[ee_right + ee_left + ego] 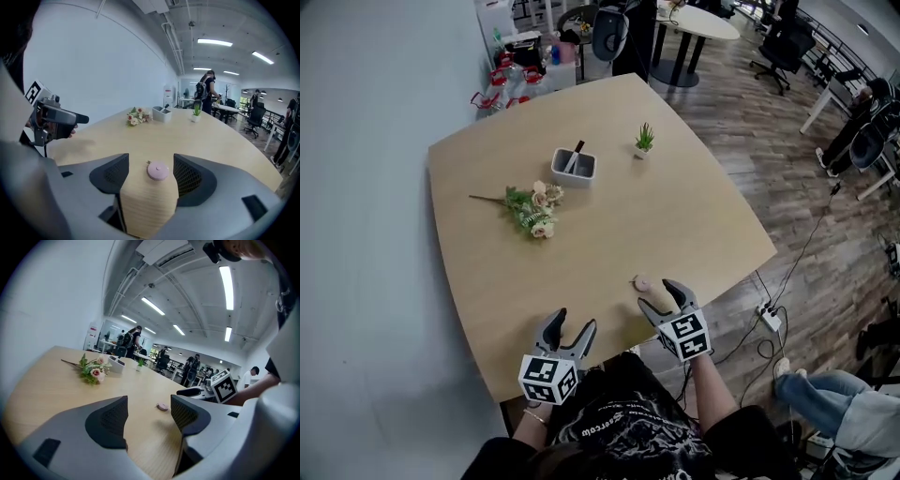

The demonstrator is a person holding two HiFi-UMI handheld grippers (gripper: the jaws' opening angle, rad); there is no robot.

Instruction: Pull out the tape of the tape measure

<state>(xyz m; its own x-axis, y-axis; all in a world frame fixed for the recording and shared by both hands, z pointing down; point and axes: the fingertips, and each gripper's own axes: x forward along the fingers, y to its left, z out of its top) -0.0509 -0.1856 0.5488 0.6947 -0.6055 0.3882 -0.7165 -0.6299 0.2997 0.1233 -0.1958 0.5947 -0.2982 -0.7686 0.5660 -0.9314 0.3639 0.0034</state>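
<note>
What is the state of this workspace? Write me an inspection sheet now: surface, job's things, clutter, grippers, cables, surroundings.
Surface: light wooden table, mostly bare.
Job's things: pink round tape measure lying flat near the near edge; no tape drawn out.
Clutter: flower sprig, grey container holding a dark pen-like item, small potted plant, all at the far half.
Grippers: left gripper open, holding nothing; right gripper open, fingers either side of the tape measure, not closed on it.
Cables: power strip with leads on the floor, right of the table.
Surroundings: wood floor, office chairs, white round table.
</note>
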